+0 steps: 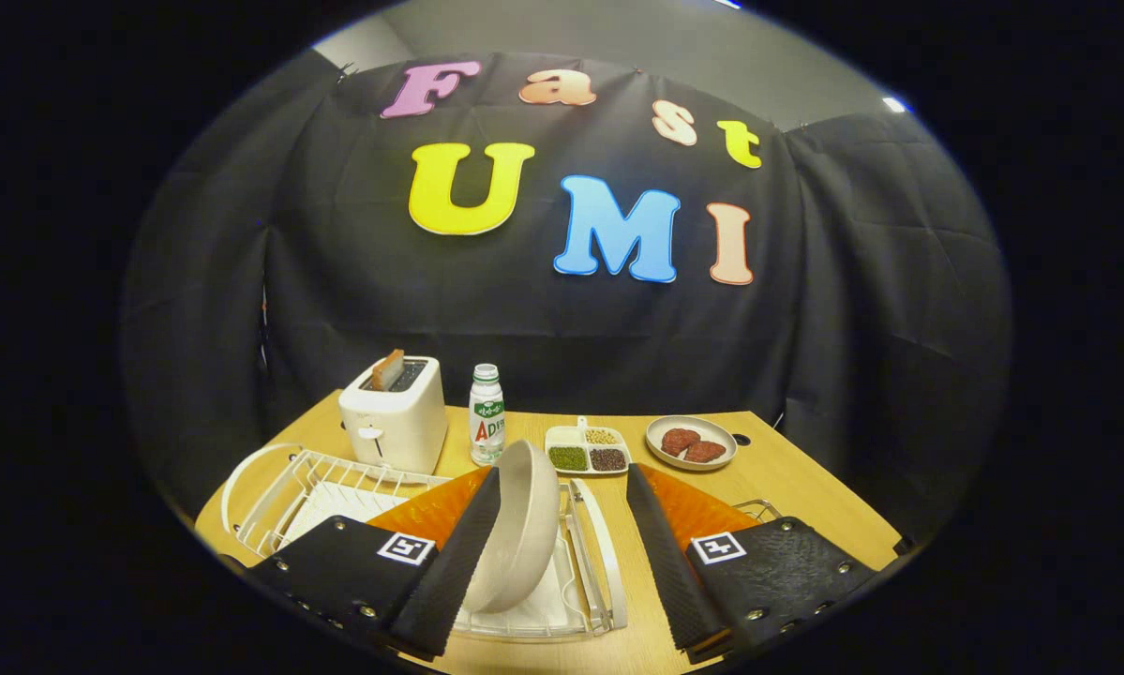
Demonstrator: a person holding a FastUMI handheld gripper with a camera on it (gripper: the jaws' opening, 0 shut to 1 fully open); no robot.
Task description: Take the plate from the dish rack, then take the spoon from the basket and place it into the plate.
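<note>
A pale plate [522, 530] stands on edge in the white wire dish rack [308, 487] on the wooden table. My gripper [564, 476] is open, its fingers on either side of the plate. The plate's back lies close against the left finger [454, 553], and I cannot tell whether they touch. A wide gap separates the plate from the right finger [660, 553]. A bit of a wire basket [760, 509] peeks out just behind the right finger; what it holds is hidden.
Beyond the rack stand a white toaster [395, 422] with a slice of toast and a small bottle [487, 417]. A divided dish of beans [587, 450] and a plate with two meat patties [691, 441] sit farther back on the table [786, 478].
</note>
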